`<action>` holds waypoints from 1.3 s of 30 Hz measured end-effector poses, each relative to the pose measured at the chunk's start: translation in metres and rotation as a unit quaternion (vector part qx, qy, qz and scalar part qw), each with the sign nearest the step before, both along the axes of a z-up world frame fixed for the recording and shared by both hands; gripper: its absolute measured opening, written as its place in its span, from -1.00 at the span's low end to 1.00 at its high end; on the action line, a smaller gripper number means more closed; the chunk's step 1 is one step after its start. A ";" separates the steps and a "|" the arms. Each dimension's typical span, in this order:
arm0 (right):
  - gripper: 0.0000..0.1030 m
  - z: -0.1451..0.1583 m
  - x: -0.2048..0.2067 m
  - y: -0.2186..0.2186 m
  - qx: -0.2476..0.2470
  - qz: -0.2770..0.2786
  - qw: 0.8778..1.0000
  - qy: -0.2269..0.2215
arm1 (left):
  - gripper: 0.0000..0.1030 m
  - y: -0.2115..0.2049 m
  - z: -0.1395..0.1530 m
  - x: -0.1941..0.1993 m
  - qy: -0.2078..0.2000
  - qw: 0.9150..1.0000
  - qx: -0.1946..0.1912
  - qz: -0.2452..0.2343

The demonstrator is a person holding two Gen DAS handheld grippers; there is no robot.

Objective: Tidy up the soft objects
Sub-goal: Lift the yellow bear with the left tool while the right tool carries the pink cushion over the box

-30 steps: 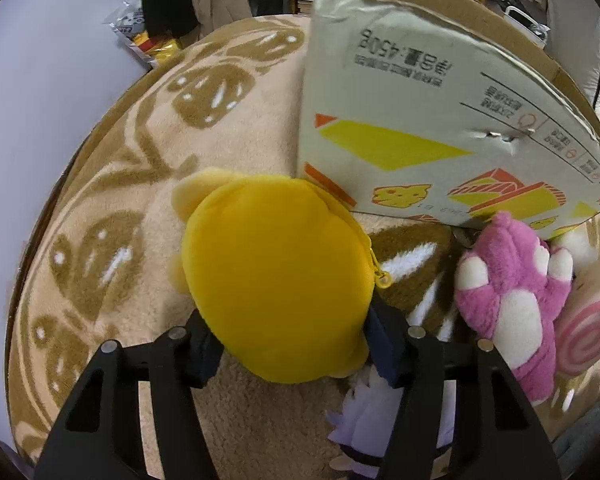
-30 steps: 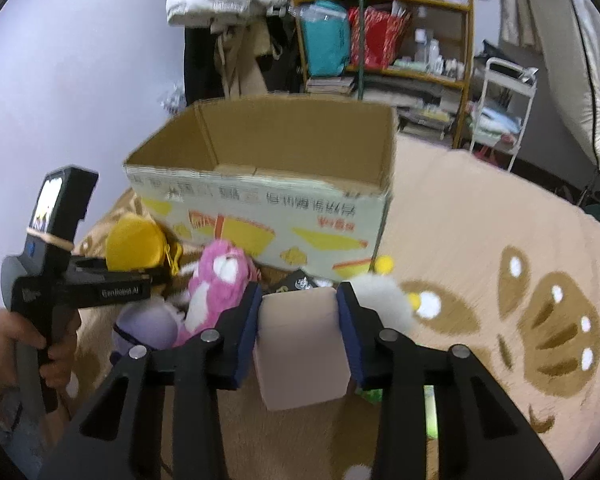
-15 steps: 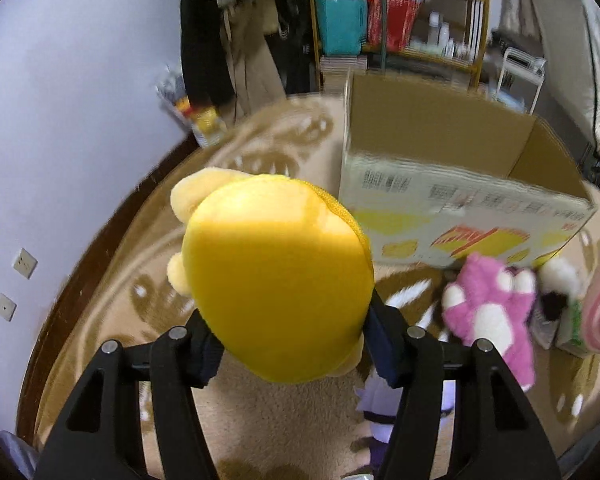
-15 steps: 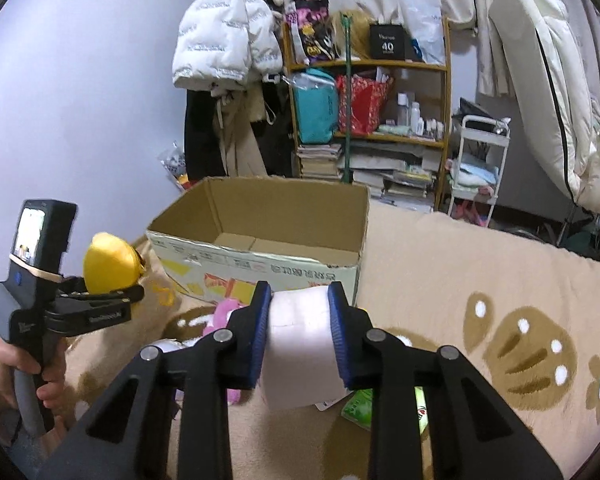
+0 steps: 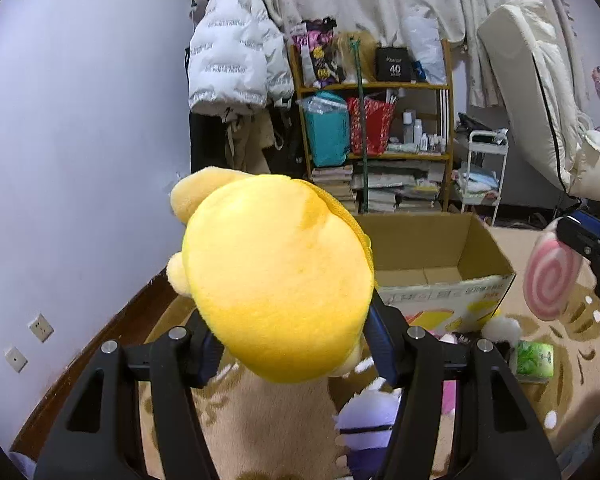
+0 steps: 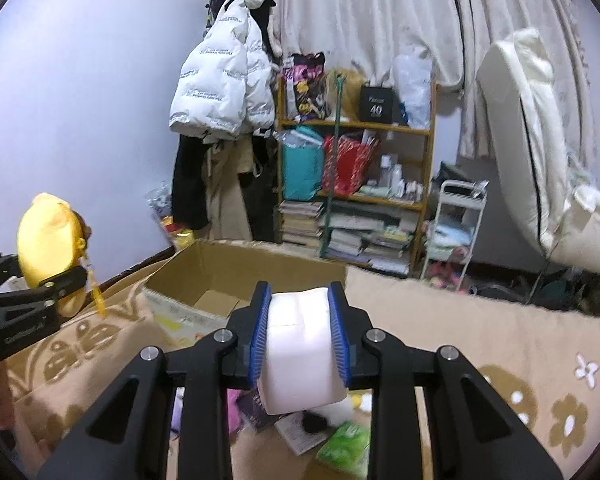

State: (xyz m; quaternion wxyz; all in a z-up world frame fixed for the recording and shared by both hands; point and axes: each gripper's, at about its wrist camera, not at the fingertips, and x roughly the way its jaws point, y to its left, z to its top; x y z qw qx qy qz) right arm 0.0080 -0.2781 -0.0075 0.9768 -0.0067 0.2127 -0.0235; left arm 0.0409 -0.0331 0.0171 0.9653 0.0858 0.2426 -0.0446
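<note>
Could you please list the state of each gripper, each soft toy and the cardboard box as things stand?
left gripper: shut on the yellow plush
yellow plush: held, off the rug
right gripper: shut on the pink swirl cushion
pink swirl cushion: held, squeezed between the pads
cardboard box: open, upright, looks empty where visible
purple plush: lying on the rug
green packet: lying on the rug
</note>
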 end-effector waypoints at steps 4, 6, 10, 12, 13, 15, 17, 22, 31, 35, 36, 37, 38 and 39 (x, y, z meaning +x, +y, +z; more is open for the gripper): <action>-0.42 0.008 0.012 0.001 -0.020 -0.010 1.000 -0.018 | 0.15 -0.007 0.011 0.003 -0.022 1.000 0.010 -0.002; -0.42 0.011 0.018 0.002 -0.024 -0.015 0.999 -0.024 | 0.16 -0.008 0.014 0.007 -0.025 1.000 0.008 -0.006; -0.42 0.016 0.033 0.001 -0.028 -0.027 0.999 -0.035 | 0.16 -0.013 0.018 0.015 -0.039 0.999 0.007 -0.006; -0.41 0.018 0.040 -0.001 -0.027 -0.031 0.998 -0.039 | 0.16 -0.016 0.021 0.021 -0.046 0.999 0.002 -0.011; -0.41 0.020 0.044 -0.002 -0.023 -0.031 0.998 -0.042 | 0.16 -0.018 0.023 0.025 -0.048 0.999 0.002 -0.013; -0.40 0.022 0.050 -0.003 -0.019 -0.029 0.998 -0.045 | 0.16 -0.022 0.025 0.031 -0.055 0.998 0.007 -0.018; -0.39 0.023 0.057 -0.005 -0.020 -0.029 0.998 -0.047 | 0.16 -0.029 0.028 0.040 -0.060 0.998 0.009 -0.023; -0.40 0.021 0.071 -0.002 -0.039 -0.020 0.997 -0.056 | 0.17 -0.043 0.027 0.058 -0.067 0.997 0.012 -0.041; -0.38 0.006 0.098 -0.002 -0.032 -0.018 0.998 -0.043 | 0.17 -0.062 0.004 0.085 -0.054 0.997 0.014 -0.060; -0.36 -0.004 0.109 -0.008 -0.017 -0.015 0.999 -0.027 | 0.17 -0.066 -0.008 0.094 -0.044 0.997 0.012 -0.063; -0.36 -0.007 0.111 -0.009 -0.015 -0.013 1.000 -0.024 | 0.17 -0.067 -0.011 0.097 -0.042 0.997 0.010 -0.064; -0.36 -0.010 0.112 -0.010 -0.014 -0.013 1.000 -0.021 | 0.17 -0.068 -0.014 0.099 -0.038 0.997 0.009 -0.066; -0.36 -0.012 0.114 -0.010 -0.013 -0.012 1.000 -0.019 | 0.17 -0.069 -0.017 0.101 -0.035 0.997 0.009 -0.066; -0.36 -0.015 0.116 -0.011 -0.010 -0.010 1.000 -0.016 | 0.18 -0.069 -0.020 0.102 -0.034 0.997 0.008 -0.066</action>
